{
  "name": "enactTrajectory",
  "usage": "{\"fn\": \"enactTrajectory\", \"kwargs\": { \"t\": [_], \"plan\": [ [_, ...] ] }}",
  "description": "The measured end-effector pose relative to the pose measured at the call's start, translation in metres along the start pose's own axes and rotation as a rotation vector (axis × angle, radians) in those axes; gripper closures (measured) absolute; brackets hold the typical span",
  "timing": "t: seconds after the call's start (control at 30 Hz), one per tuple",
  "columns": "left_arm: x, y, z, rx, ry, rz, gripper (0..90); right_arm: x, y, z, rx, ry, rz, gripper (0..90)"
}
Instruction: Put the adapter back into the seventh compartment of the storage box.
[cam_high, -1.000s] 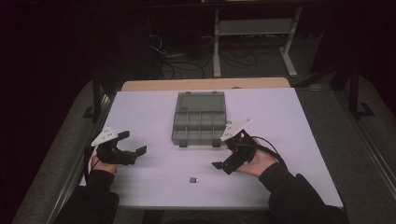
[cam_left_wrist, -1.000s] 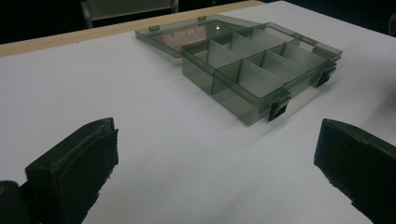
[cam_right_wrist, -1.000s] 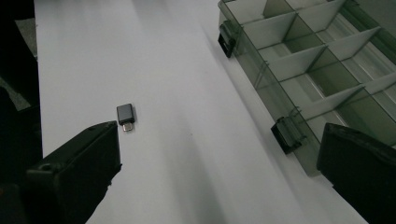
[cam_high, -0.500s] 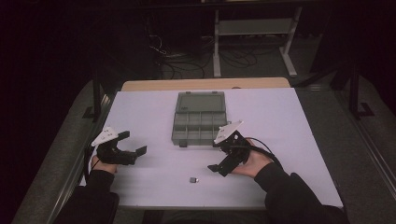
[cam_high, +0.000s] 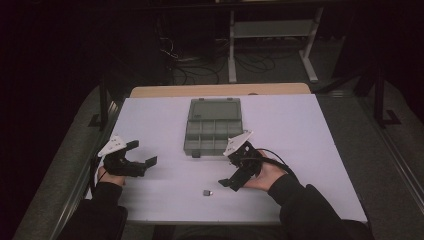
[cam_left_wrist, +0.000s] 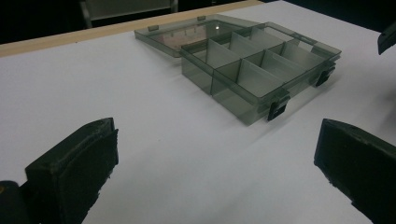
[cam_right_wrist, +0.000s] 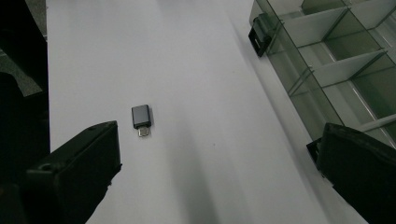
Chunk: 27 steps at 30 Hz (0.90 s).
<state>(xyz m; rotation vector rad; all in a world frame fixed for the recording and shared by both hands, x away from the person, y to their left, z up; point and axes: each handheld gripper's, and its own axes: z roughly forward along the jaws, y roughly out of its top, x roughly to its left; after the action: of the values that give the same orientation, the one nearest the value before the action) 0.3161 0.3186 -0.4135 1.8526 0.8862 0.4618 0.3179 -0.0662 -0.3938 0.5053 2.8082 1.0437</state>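
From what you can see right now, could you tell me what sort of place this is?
Probably a lab or workshop set up for recording. A white table stands in a dark room, loose cables lie on the floor behind it, and a metal stand is further back.

– How's the light? 
– Dim room; only the white table (cam_high: 300, 130) is lit, evenly from overhead, with soft shadows under the right gripper (cam_high: 231, 184). 
– Sharpness? 
– High view grainy; near jaws blur in both gripper views, beyond them crisp.
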Motion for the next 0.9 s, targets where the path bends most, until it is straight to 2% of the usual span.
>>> {"fn": "enactTrajectory", "kwargs": {
  "t": [0.57, 0.9],
  "plan": [
    [0.000, 0.000, 0.000, 0.000, 0.001, -0.001, 0.0, 0.004, 0.007, 0.007, 0.020, 0.020, -0.028, 0.0],
    [0.000, 0.000, 0.000, -0.001, 0.000, -0.001, 0.0, 0.008, 0.014, 0.018, 0.041, 0.049, -0.049, 0.0]
  ]
}}
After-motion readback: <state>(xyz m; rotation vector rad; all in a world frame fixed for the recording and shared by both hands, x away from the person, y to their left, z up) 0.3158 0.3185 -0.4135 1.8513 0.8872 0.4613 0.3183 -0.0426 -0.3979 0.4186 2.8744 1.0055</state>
